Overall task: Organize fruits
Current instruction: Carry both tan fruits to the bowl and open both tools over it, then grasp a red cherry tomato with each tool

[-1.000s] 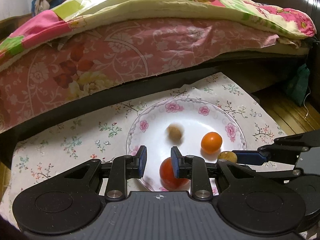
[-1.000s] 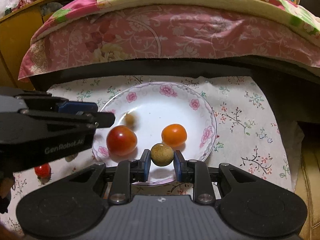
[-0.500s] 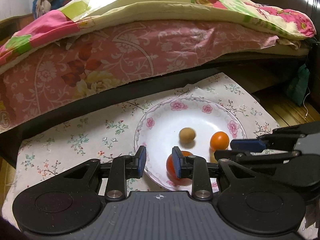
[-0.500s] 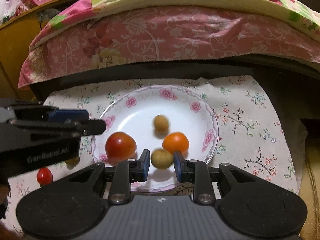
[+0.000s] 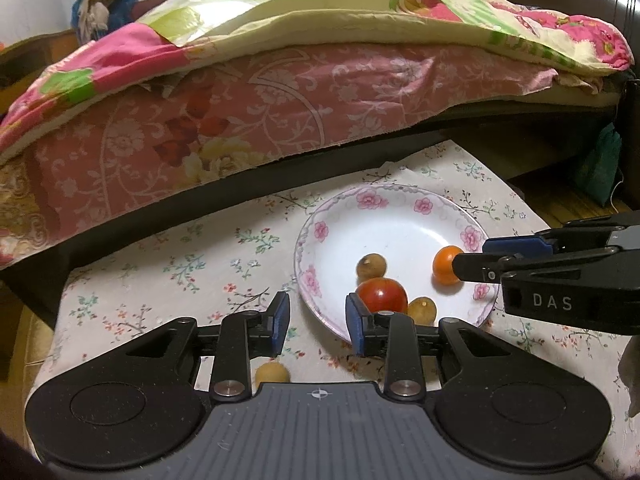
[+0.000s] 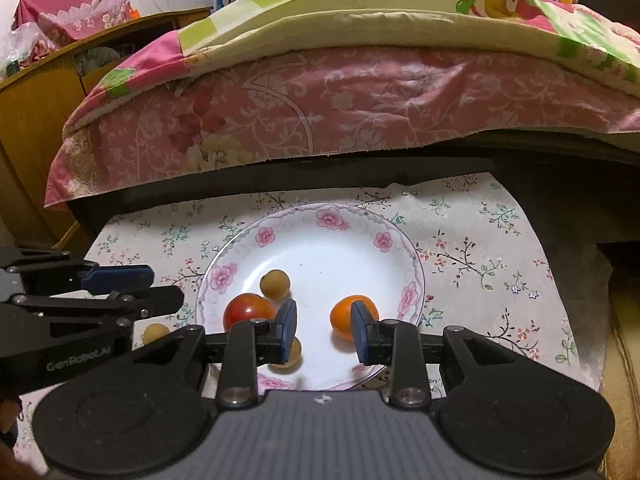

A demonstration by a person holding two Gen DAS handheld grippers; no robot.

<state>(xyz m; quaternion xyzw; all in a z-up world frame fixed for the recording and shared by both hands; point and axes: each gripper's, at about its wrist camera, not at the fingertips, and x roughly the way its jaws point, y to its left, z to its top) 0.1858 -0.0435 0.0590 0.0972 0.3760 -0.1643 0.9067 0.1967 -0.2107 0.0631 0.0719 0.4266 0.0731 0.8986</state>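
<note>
A white plate with pink flowers [image 5: 384,216] [image 6: 320,236] lies on the floral cloth. On it are a red tomato [image 5: 382,295] [image 6: 248,310], an orange tomato [image 5: 445,265] [image 6: 345,316] and two tan round fruits [image 5: 372,266] [image 5: 422,310] [image 6: 275,284] [image 6: 294,354]. Another tan fruit [image 5: 272,372] [image 6: 156,332] lies on the cloth left of the plate. My left gripper [image 5: 316,318] is open and empty over the plate's left rim. My right gripper [image 6: 324,330] is open and empty above the plate's near side.
The floral cloth [image 5: 168,276] covers a low surface. A bed with a pink floral sheet [image 5: 240,100] and quilt overhangs right behind it. A wooden cabinet [image 6: 36,112] stands at the far left.
My right gripper has opened and let go of the tan fruit, which now lies on the plate. My left gripper has drawn back and left, and a tan fruit on the cloth has come into view.
</note>
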